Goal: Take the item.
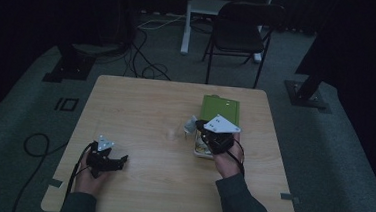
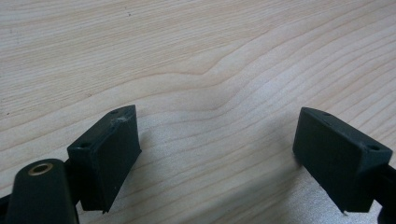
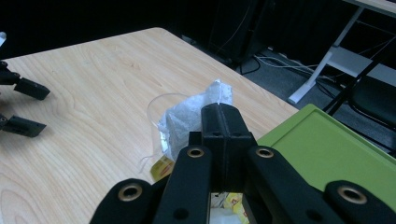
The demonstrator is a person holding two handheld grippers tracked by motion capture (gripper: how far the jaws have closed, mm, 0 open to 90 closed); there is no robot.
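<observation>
Green box lid (image 3: 327, 144); white tea bag (image 3: 187, 116), yellow tag (image 3: 162, 169); pale wood-grain table (image 2: 196, 56); black tool (image 3: 223, 122).

one tea bag (image 3: 191, 116), one green box (image 3: 322, 149), two tools (image 1: 209, 132)

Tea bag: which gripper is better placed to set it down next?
Right. The right gripper is already shut on the tea bag, lifted beside the green box. The left gripper rests open over bare table, well away from it.
</observation>
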